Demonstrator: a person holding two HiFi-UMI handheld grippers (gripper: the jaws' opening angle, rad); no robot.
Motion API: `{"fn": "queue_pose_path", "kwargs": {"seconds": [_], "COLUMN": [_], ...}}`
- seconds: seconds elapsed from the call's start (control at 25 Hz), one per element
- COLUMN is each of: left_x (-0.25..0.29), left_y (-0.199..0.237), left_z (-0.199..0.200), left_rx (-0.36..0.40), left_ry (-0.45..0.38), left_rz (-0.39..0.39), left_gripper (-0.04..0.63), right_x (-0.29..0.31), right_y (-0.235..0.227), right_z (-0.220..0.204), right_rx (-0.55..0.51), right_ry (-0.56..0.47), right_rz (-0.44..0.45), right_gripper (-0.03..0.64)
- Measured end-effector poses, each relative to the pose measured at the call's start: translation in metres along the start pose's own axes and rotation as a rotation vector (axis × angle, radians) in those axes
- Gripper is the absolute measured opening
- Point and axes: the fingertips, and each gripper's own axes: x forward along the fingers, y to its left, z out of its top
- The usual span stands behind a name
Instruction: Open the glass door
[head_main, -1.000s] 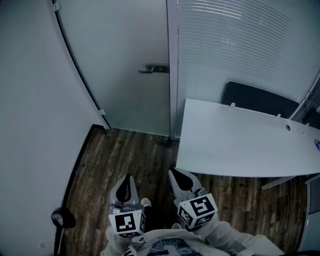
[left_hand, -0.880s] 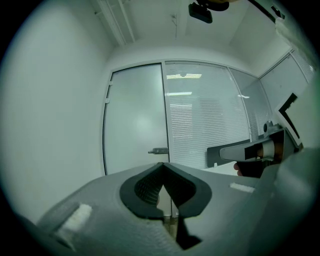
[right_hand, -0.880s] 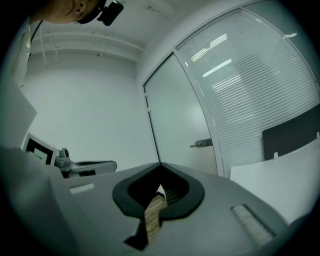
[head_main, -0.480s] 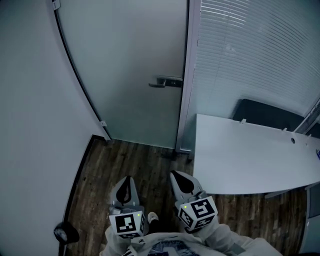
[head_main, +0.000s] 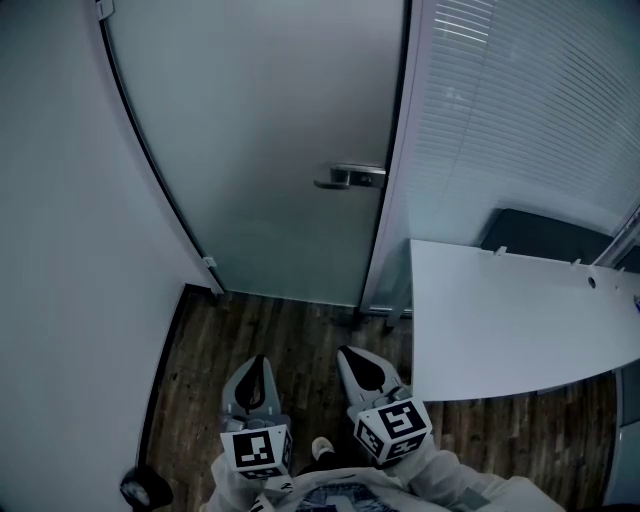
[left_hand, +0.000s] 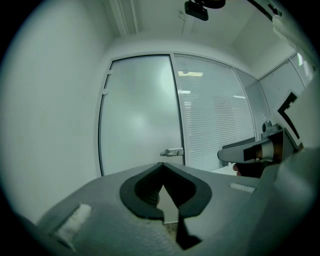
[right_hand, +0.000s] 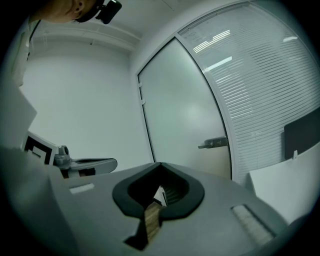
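Along the left edge of the head view runs a plain pale wall (head_main: 60, 250). At its foot a small dark round object (head_main: 145, 488), too dim to identify, sits on the wood floor (head_main: 290, 325). Next comes the left gripper (head_main: 257, 362), held low over the floor and pointing at the door, its jaws pressed together with nothing between them. Ahead stands the frosted glass door (head_main: 270, 130), shut in its frame. Its metal lever handle (head_main: 350, 178) is at the door's right edge, well apart from both grippers. The right gripper (head_main: 350, 355) sits just beside the left one, jaws likewise together and empty. Further right are a slatted blind panel (head_main: 520, 110) and a white table (head_main: 510, 320).
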Motion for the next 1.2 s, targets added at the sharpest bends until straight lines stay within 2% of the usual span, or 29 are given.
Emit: {"fn": "queue_pose_path", "kwargs": {"seconds": [0.32, 0.56, 0.88, 1.0, 1.2], "left_x": [0.01, 0.027, 0.072, 0.103, 0.168], "left_y": [0.021, 0.03, 0.034, 0.028, 0.019], "left_z": [-0.024, -0.022, -0.026, -0.017, -0.016], "left_rx": [-0.022, -0.035, 0.0, 0.001, 0.033], "left_ry": [0.047, 0.033, 0.048, 0.038, 0.068], "left_rz": [-0.015, -0.007, -0.006, -0.016, -0.055], "left_gripper": [0.003, 0.003, 0.003, 0.003, 0.003], "right_x": [0.015, 0.033, 0.074, 0.094, 0.133], "right_y": [0.005, -0.001, -0.034, -0.057, -0.106], "right_z": [-0.006, -0.01, 0.001, 0.008, 0.021], "right_rx": [-0.01, -0.008, 0.009, 0.02, 0.058], "right_ry": [0.036, 0.053, 0.025, 0.021, 0.0], "right_rz": [-0.029, -0.03, -0.022, -0.024, -0.053], "right_gripper": [0.003, 0.003, 0.003, 0.003, 0.003]}}
